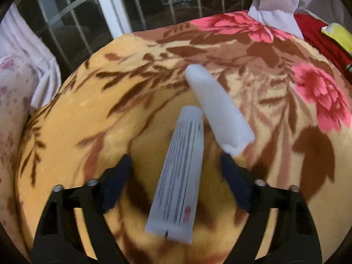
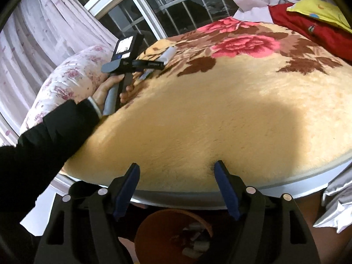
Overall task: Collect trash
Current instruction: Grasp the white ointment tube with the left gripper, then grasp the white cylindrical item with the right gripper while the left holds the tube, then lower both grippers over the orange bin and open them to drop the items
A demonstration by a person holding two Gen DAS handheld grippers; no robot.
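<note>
L gripper jaws apart, over the tube; tube lies lengthwise btwn the pads w/ gaps both sides, so not gripped yet; white roll just beyond, its near end by the R-hand pad. Risk, my read: closing now could snag the roll w/ the tube, or pinch the soft blanket; tube is slick & tapered, may squirt out of the pads. R gripper also spread, nothing in it, hanging at the bed edge above the bin; bin on the floor, holds a few pale scraps already. From the R view, hand w/ L tool is well across the bed, so carry back to bin is long; a loose grip could drop the tube on the way.
</note>
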